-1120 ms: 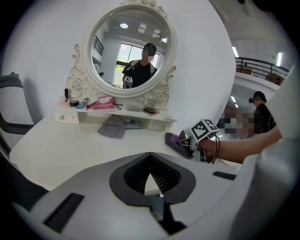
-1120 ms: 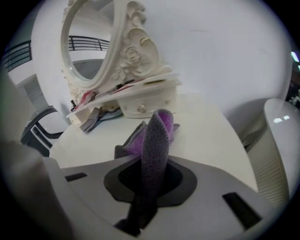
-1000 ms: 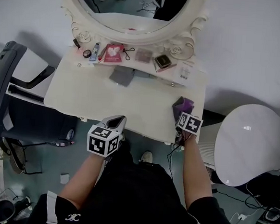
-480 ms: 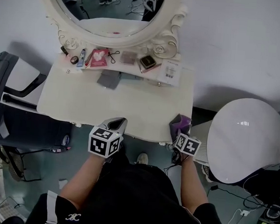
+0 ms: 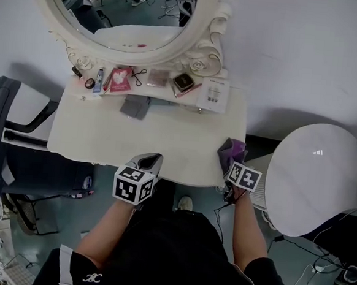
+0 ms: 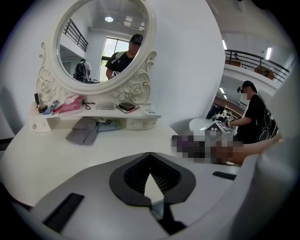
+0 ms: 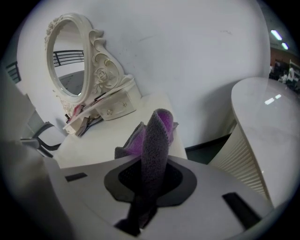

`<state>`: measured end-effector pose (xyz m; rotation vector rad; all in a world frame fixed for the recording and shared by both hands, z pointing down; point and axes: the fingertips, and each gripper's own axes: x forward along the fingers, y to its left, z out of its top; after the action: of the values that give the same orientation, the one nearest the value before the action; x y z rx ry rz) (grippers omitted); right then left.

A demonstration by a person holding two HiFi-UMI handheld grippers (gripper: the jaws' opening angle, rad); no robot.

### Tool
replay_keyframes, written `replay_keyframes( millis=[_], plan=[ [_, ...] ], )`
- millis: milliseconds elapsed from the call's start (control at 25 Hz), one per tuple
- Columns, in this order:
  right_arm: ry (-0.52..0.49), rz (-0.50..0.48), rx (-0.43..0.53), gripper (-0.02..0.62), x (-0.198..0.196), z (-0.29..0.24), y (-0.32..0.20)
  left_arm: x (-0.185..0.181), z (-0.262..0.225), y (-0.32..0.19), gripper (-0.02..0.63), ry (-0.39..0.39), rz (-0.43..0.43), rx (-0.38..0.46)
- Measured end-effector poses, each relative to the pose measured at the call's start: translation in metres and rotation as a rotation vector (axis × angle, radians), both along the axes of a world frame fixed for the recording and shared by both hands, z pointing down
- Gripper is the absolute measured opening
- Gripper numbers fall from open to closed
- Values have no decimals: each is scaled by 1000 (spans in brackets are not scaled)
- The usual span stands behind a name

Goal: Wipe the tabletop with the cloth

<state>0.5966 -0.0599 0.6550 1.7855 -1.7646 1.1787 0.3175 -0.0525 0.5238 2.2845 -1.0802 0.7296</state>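
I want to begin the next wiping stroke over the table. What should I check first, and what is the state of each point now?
1. Cloth held: the right hand-held gripper is shut on the purple cloth. Ok.
2. Cloth pressed on the tabletop: it is at the right front corner, but contact is unclear. Cannot tell.
3. Left hand-held gripper out of the way: jaws together, nothing between them, at the front edge. Ok.
4. Path free: a grey folded cloth lies at the back of the tabletop. Not ok there.
5. Small items stay on the raised shelf, off the tabletop. Ok.
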Motion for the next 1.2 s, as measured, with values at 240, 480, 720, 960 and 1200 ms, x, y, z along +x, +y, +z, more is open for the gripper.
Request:
replay_keyframes(
  millis=[240,480,720,960,1200],
  plan=[
    [271,-2,83,52,22,-4,-81,-12,-1,-35,2,-24,5,7],
    [260,39,78,51,41,-8,-159,-28,-5,-66,2,-28,-15,10],
    [175,102,54,52,63,-7,-228,-46,-3,-86,2,-39,-34,-2],
    [138,83,44,51,67,-8,-266,-61,2,-101,2,-52,-44,-19],
    [175,-14,63,51,43,-11,-280,-54,4,-106,2,-17,-42,-44]
  ],
)
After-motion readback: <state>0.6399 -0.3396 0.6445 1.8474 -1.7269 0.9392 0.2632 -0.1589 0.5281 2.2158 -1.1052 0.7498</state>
